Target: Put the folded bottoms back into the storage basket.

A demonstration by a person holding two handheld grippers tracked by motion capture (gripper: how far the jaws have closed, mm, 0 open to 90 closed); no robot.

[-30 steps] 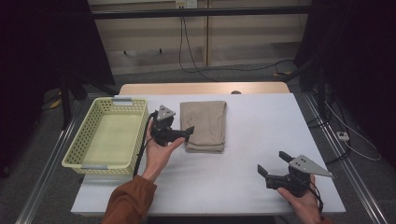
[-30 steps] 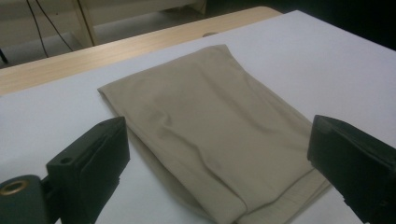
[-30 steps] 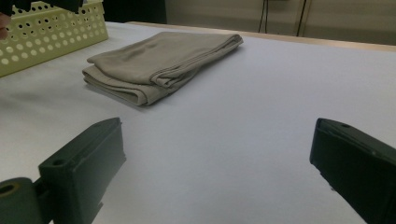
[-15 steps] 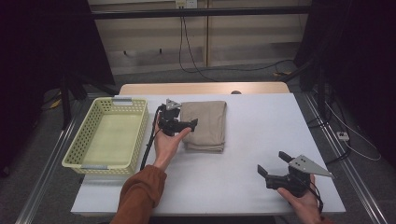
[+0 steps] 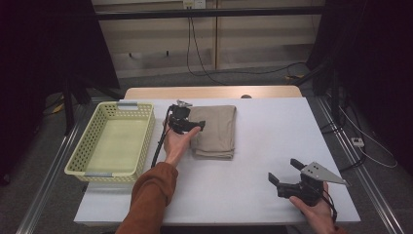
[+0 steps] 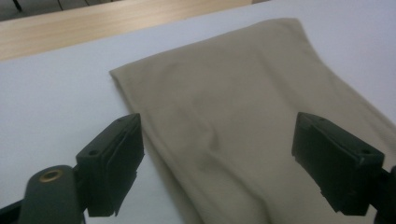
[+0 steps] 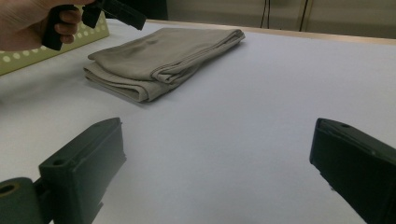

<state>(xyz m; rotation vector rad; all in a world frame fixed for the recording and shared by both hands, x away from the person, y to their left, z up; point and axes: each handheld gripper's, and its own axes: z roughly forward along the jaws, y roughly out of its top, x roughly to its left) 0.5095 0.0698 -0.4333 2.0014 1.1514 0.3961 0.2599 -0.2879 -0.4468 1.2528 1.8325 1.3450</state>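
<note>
A folded beige cloth lies flat at the middle of the white table. My left gripper hovers at the cloth's left edge near its far corner, held by a hand in an orange sleeve. In the left gripper view its jaws straddle that edge of the cloth; the left gripper is open, its jaws have just been closing a little, and the pads stay off the fabric. My right gripper rests near the front right of the table. It is the open right gripper, with only bare table between the jaws and the cloth farther off.
A pale yellow perforated basket stands at the table's left side, beside the left hand. A wooden strip runs along the table's far edge. Cables lie on the floor behind and to the right.
The left hand has carried its gripper away from the person and slightly right, down onto the cloth's far left edge, and its jaws look a bit narrower. The right gripper has stayed put.
</note>
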